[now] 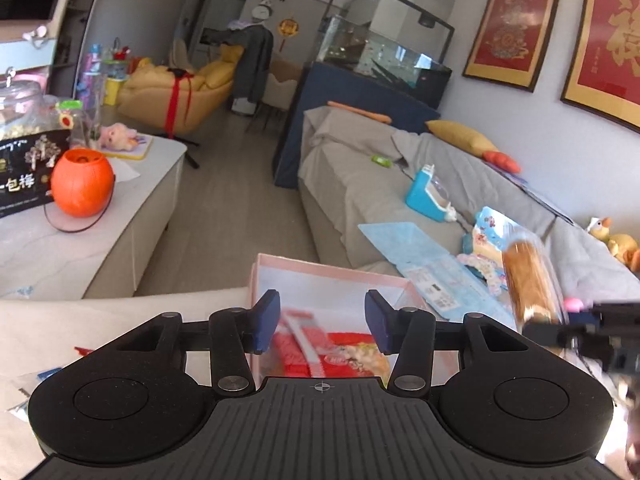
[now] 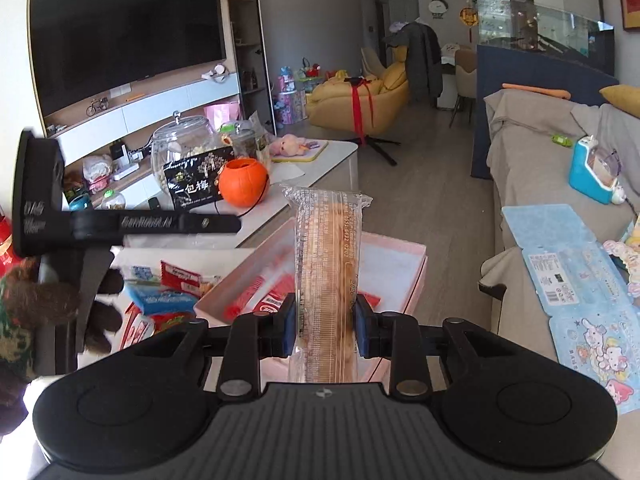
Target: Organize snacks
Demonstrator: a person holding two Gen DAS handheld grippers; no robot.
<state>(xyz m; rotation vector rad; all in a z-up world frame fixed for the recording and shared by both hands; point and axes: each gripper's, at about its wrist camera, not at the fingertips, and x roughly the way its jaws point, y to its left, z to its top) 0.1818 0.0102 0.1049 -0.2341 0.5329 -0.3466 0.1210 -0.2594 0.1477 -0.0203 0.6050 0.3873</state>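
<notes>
My right gripper (image 2: 325,330) is shut on a clear-wrapped biscuit pack (image 2: 326,272) and holds it upright above the pink open box (image 2: 400,248). The same pack shows blurred at the right of the left wrist view (image 1: 528,280). My left gripper (image 1: 322,320) is open and empty, hovering over the pink box (image 1: 320,270), which holds red snack packets (image 1: 344,352). More loose snack packets (image 2: 168,292) in red and blue lie on the table left of the box.
A low white table (image 1: 132,208) carries an orange pumpkin bucket (image 1: 82,182), a black snack bag (image 2: 196,180) and glass jars. A grey sofa (image 1: 360,168) at the right holds a flattened blue carton (image 2: 568,268) and a blue toy (image 1: 426,194).
</notes>
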